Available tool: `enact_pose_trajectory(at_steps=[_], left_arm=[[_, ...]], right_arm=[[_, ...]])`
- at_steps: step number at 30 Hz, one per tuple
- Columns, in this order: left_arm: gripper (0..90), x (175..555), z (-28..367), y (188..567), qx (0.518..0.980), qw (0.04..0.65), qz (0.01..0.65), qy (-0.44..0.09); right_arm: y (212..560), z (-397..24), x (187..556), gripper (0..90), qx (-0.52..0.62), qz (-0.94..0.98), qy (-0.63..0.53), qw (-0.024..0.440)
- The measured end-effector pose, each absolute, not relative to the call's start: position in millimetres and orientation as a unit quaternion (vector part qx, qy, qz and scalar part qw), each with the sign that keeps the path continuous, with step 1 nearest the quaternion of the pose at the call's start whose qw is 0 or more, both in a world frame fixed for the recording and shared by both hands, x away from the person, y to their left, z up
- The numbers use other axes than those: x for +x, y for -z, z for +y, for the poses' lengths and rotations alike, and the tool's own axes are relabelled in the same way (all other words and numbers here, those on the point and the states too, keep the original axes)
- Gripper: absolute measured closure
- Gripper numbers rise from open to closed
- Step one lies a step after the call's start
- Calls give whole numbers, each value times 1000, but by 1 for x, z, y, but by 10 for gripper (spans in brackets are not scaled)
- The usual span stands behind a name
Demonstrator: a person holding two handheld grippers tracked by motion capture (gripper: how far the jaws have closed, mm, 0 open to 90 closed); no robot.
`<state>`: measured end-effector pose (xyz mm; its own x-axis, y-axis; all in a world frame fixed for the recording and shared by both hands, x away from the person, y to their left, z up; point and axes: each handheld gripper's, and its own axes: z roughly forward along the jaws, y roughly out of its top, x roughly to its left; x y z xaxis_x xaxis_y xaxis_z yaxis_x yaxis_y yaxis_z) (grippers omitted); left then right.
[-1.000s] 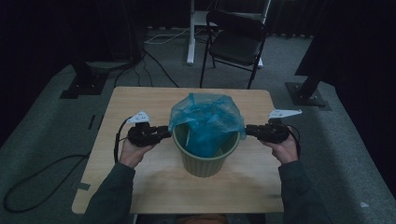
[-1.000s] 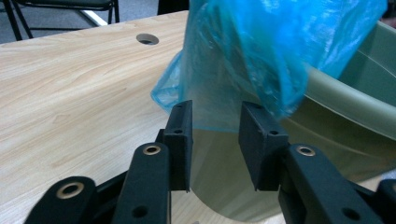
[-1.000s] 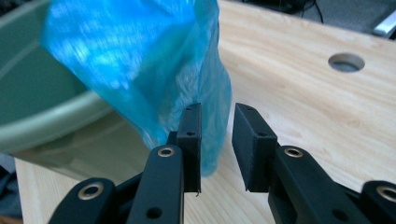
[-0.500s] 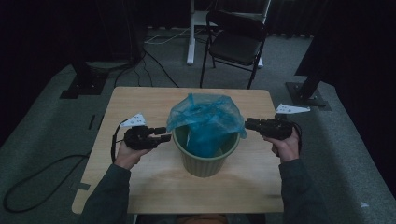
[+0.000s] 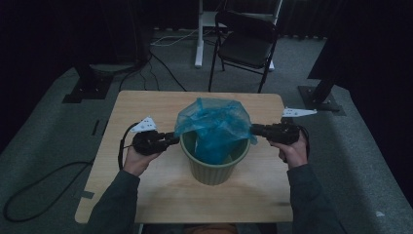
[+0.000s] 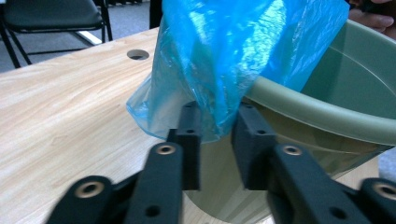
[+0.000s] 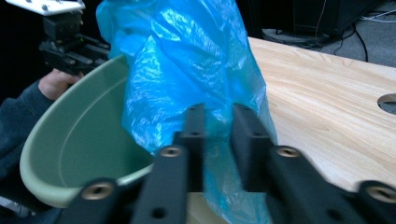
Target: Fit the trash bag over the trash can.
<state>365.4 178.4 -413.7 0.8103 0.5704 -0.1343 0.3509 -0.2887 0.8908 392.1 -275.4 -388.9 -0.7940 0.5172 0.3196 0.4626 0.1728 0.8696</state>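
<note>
A green bin (image 5: 214, 168) stands mid-table with a crumpled blue plastic bag (image 5: 214, 122) rising from it and draped over the rim. My left gripper (image 5: 173, 138) points at the bag's left side. In the left gripper view the bag's hanging edge (image 6: 210, 93) lies between my left gripper's (image 6: 217, 126) jaws, which have just been closing and still show a gap. My right gripper (image 5: 254, 129) points in from the right. Its jaws (image 7: 218, 123) have also just been closing around a fold of the bag (image 7: 187, 70), with a gap left.
The bin sits on a light wooden table (image 5: 146, 102) with a cable hole (image 6: 137, 54). A black folding chair (image 5: 246, 44) stands behind the table, and cables lie on the grey floor at the left. In the right gripper view the other hand's gripper (image 7: 70, 42) shows beyond the bin.
Both grippers' jaws have narrowed around the bag's edges since half a second ago. The hands have hardly shifted, and the bag and bin stay where they were.
</note>
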Motion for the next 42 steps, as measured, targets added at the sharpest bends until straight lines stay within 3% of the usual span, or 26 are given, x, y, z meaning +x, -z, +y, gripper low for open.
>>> enact_pose_trajectory(at_steps=[3,7,29,42], left_arm=[[824,361,177,411,798,521,283,-111],[878,356,177,407,798,521,279,-118],[889,327,169,420,818,501,257,-118],[889,335,160,418,818,497,260,-129]], right_arm=[[389,-276,388,900,314,769,-556,26],[387,-277,382,900,307,768,-561,24],[407,-269,336,900,261,818,-512,-2],[408,-248,343,900,255,818,-516,0]])
